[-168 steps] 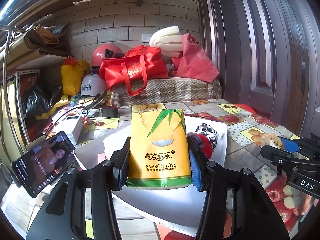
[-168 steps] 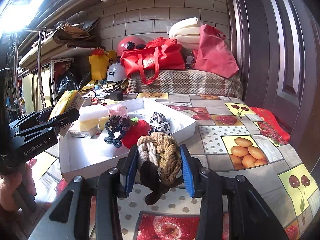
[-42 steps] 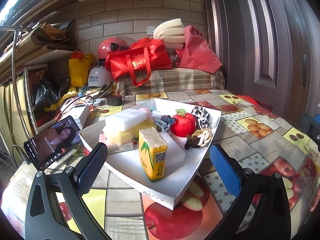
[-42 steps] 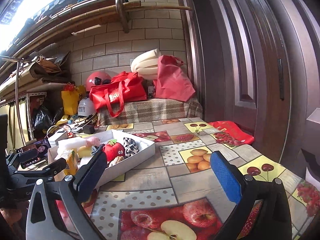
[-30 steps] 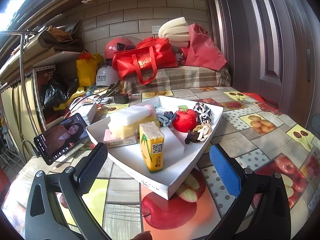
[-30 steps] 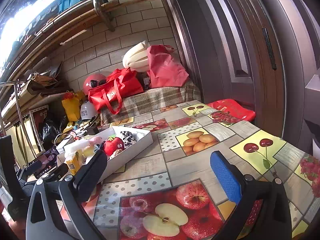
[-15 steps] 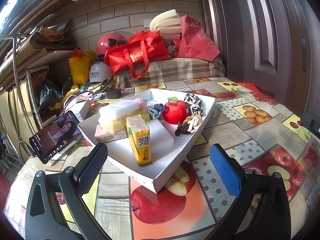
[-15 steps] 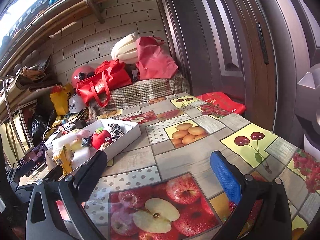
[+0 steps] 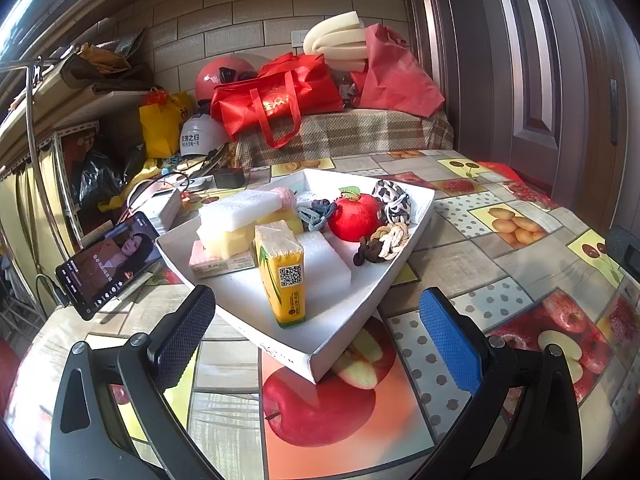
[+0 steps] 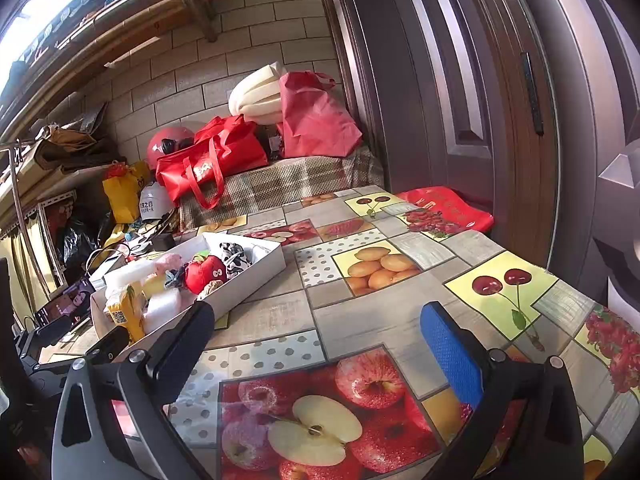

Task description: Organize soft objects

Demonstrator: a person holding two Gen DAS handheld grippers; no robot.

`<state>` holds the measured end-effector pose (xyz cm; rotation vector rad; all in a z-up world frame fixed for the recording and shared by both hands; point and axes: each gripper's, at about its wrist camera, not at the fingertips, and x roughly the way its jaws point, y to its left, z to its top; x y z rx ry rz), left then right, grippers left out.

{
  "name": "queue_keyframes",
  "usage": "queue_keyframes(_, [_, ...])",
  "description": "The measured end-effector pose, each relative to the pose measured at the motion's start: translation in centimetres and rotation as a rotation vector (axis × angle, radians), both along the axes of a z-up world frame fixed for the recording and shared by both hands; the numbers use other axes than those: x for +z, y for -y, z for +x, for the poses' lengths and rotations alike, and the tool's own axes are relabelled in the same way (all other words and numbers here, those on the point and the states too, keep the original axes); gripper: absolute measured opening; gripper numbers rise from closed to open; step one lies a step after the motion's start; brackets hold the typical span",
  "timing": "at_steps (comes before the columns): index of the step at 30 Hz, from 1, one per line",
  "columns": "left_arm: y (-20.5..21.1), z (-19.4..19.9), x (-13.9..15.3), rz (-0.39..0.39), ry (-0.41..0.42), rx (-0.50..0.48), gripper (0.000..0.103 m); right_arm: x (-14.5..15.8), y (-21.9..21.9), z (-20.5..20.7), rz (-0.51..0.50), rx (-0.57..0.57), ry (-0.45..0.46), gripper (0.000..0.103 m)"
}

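Above the fruit-print table, left gripper hangs with jaws spread wide, nothing between them, just short of the white tray's near corner. Right gripper likewise agape and empty over bare tablecloth, tray well off to its left. Yellow tissue pack stands upright in the tray's near end, long axis vertical, QR face toward the left camera, touching a white foam block. Red apple plush and braided rope knot sit further in. Phone leans left of the tray.
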<state>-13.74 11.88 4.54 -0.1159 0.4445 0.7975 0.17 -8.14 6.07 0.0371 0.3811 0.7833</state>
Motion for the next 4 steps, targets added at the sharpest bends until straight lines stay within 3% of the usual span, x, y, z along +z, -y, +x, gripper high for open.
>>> queue_keyframes(4, [0.04,0.0,-0.06,-0.002,0.005,-0.003,0.103,0.01,0.0,0.0,-0.001,0.0,0.0,0.103])
